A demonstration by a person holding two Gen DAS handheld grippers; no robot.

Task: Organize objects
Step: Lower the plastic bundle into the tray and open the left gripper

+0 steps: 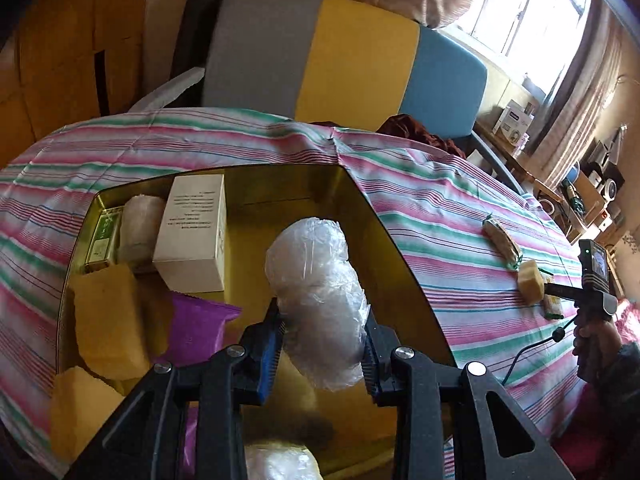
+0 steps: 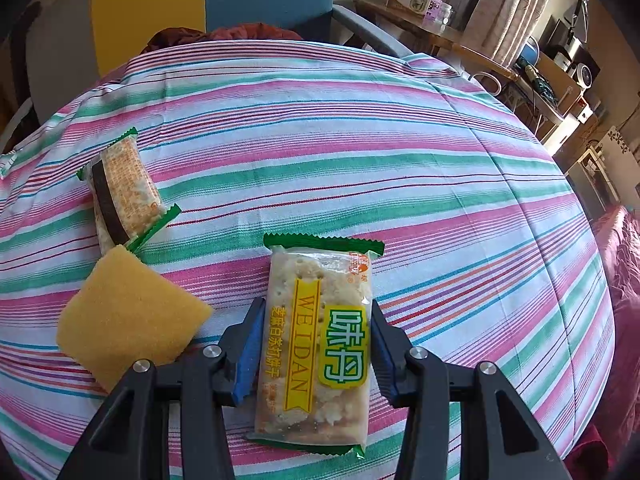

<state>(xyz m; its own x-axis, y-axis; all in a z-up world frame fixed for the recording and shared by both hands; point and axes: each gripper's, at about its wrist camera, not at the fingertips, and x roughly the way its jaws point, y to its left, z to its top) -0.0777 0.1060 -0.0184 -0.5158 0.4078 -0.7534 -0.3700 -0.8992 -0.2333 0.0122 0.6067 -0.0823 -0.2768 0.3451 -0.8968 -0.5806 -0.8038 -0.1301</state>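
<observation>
Left gripper (image 1: 324,344) is clamping a plastic-wrapped bundle (image 1: 316,300) over the gold tin (image 1: 404,256), judged the placing step; next calls for lowering into bare floor, then releasing. Right gripper (image 2: 318,354) is closing on a cracker packet (image 2: 316,348) lying on the tabletop (image 2: 360,140). Tin is holding a white box (image 1: 192,236), purple packet (image 1: 196,328), and yellow sponges (image 1: 108,316).

Between my left claw's pads I see a crinkly, glossy clear-plastic bundle (image 1: 316,300); below it a shiny gold metal tin (image 1: 400,256); beside the right claw, a rough matt yellow sponge (image 2: 128,316) on striped woven cloth (image 2: 360,140)
</observation>
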